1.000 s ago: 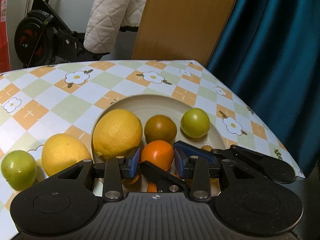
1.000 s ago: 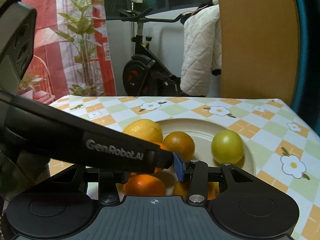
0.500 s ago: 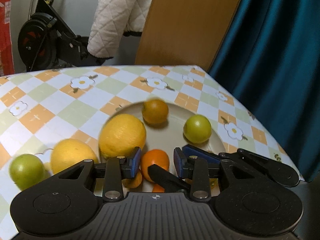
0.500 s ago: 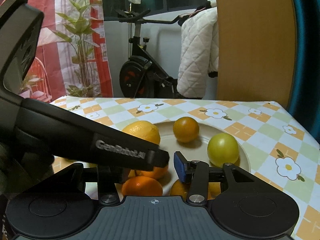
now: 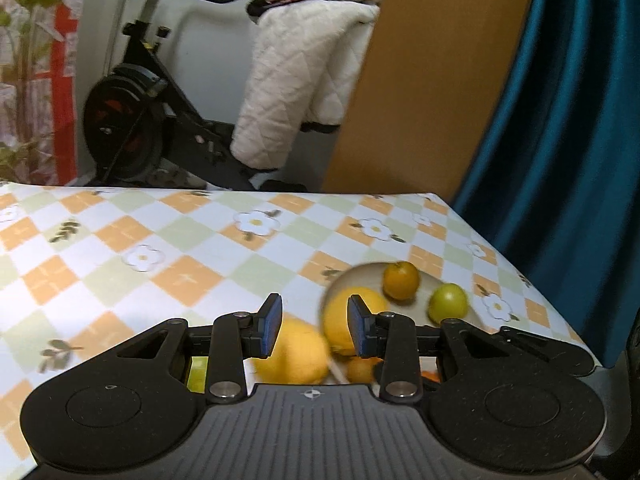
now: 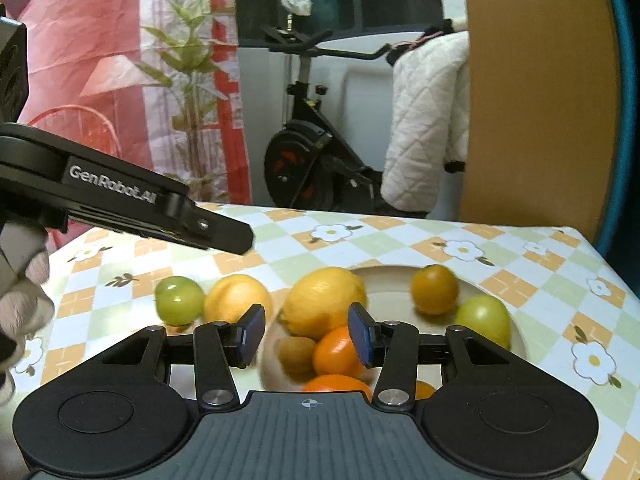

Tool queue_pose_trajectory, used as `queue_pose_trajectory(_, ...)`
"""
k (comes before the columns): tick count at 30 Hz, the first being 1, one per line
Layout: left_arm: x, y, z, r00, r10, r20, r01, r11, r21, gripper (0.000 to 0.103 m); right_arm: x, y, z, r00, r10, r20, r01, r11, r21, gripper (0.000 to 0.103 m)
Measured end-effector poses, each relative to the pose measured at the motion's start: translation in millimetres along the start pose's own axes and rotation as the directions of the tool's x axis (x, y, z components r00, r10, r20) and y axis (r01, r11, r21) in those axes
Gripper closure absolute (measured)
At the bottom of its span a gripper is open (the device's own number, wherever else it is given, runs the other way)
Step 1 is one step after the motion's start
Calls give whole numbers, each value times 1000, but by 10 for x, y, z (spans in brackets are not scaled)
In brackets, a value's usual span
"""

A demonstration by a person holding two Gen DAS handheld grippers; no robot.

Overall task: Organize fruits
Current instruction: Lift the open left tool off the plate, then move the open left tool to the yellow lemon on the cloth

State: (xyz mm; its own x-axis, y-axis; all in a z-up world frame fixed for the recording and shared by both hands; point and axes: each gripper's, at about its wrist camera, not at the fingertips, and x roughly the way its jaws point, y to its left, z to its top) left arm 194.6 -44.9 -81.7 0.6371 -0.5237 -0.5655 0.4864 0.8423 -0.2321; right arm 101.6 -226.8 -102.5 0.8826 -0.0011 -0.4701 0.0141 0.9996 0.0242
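- On the checked, flowered tablecloth [image 6: 460, 236]: a pale plate [image 6: 384, 276] holding a large lemon [image 6: 324, 300], a small orange [image 6: 435, 289] toward the far rim, a green fruit [image 6: 483, 316] at the right, a brown kiwi-like fruit [image 6: 297, 354], and tangerines [image 6: 336, 352] at the near side.
- Off the plate, to its left: a second lemon [image 6: 236, 298] and a green fruit [image 6: 179, 300] side by side, just touching.
- Left gripper [image 5: 314, 326]: jaws apart, nothing between the pads; raised above the table left of the plate [image 5: 360, 274].
- Right gripper [image 6: 306, 334]: jaws apart, empty, over the plate's near side.
- Beyond the table: exercise bike [image 6: 312, 152], quilted white cloth [image 6: 424, 120].
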Motion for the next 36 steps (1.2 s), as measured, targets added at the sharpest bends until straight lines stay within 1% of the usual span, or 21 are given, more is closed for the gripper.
queue_pose_trajectory(8, -96, 354, 5, 999, 43, 8, -42, 998, -44, 65, 103, 257, 51, 999, 42, -33, -44, 997, -56, 60)
queue_pose_trajectory(16, -101, 571, -44, 998, 57, 3, -56, 995, -83, 65, 213, 476, 71, 995, 76, -62, -83, 990, -115, 60)
queue_pose_trajectory(22, -89, 649, -75, 999, 35, -4, -35, 994, -103, 65, 291, 559, 105, 996, 55, -69, -66, 984, -168, 60)
queue_pose_trajectory(24, -58, 641, -77, 1000, 22, -2, -22, 994, -110, 65, 324, 577, 115, 996, 42, -72, -56, 979, -194, 57)
queue_pose_trajectory(26, -4, 621, -71, 1000, 6, -5, -6, 993, -118, 65, 350, 591, 115, 997, 32, -76, -47, 976, -212, 52)
queue_pose_trajectory(28, 77, 603, -77, 1000, -19, -19, 16, 991, -130, 64, 385, 597, 115, 997, 25, -77, -43, 972, -230, 52)
queue_pose_trajectory(29, 120, 593, -85, 999, -28, -27, 24, 991, -133, 59, 401, 604, 117, 997, 23, -78, -41, 970, -239, 52)
queue_pose_trajectory(31, 196, 566, -96, 999, -36, -38, 31, 990, -134, 55, 435, 626, 121, 997, 16, -77, -36, 964, -264, 52)
queue_pose_trajectory(36, 303, 528, -126, 997, -56, -56, 49, 990, -129, 54, 539, 657, 121, 997, 3, -82, -29, 949, -314, 52)
